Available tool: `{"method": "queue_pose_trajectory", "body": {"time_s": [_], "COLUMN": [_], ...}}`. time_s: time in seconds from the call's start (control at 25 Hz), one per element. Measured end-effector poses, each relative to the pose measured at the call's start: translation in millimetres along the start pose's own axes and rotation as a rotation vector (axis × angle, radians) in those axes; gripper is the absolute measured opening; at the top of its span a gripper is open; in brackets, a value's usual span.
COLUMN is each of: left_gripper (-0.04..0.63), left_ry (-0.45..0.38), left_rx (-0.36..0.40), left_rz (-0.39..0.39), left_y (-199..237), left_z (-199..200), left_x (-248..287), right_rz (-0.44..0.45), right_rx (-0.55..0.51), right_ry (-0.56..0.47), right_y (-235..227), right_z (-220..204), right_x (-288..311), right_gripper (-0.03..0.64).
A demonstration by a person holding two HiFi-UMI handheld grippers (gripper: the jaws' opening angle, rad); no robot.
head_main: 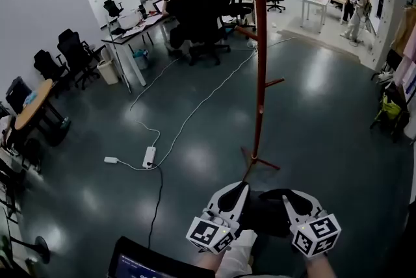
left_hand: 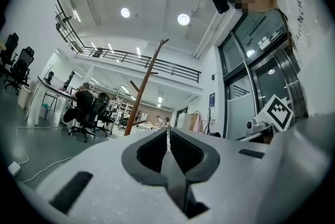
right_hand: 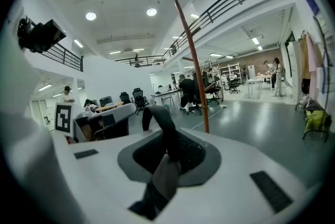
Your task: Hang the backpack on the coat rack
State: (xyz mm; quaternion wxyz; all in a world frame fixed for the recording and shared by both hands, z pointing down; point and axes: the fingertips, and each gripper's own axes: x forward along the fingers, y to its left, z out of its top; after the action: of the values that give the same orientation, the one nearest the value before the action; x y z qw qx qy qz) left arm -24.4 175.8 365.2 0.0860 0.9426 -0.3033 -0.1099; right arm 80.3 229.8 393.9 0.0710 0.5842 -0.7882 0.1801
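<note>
The coat rack (head_main: 260, 56) is a tall red-brown pole with short pegs, standing on the dark floor just ahead of me; it also shows in the left gripper view (left_hand: 142, 89) and the right gripper view (right_hand: 194, 71). A black backpack (head_main: 268, 213) hangs low between both grippers, well short of the rack's foot. My right gripper (head_main: 290, 200) (right_hand: 170, 152) is shut on a black strap (right_hand: 163, 123) that loops up out of its jaws. My left gripper (head_main: 238, 191) (left_hand: 168, 136) is shut, pads meeting, with nothing showing between them.
A white power strip (head_main: 149, 156) and its cables lie on the floor to the left of the rack. People sit at desks (head_main: 140, 26) behind it. Office chairs (head_main: 73, 52) line the left side, and hanging clothes (head_main: 398, 91) stand at the right. A dark screen (head_main: 140, 264) sits at the bottom edge.
</note>
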Motion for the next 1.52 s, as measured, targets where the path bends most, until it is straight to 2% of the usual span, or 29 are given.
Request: {"method": "queue_pose_trajectory", "body": {"time_s": [0.16,0.32,1.08,1.24,1.52], "left_gripper": [0.026,0.025,0.025,0.025,0.025], "left_ry": [0.007,-0.008,0.001,-0.001,-0.017], "left_rx": [-0.009,0.017,-0.038,-0.063,-0.059], "left_rz": [-0.008,-0.002,-0.042,-0.031,-0.005], "left_y": [20.0,41.8,149.7,168.2,194.0], "left_z": [-11.2,-7.9,-13.6,-10.8,-10.5], "left_x": [26.7,56.8,188.0,201.4,228.9], "right_rz": [-0.003,0.008,-0.041,-0.037,-0.024], "right_rx": [0.006,0.002,0.037,0.041,0.071], "right_ry": [0.010,0.018,0.039,0.042,0.046], "right_y": [-14.0,-27.2,-103.2,-107.4,-130.4], "right_z": [-0.8,10.8,69.8,77.9,91.8], "right_x": [29.2,61.0,195.0,218.3,260.3], "right_gripper": [0.052,0.052,0.052,0.052,0.052]}}
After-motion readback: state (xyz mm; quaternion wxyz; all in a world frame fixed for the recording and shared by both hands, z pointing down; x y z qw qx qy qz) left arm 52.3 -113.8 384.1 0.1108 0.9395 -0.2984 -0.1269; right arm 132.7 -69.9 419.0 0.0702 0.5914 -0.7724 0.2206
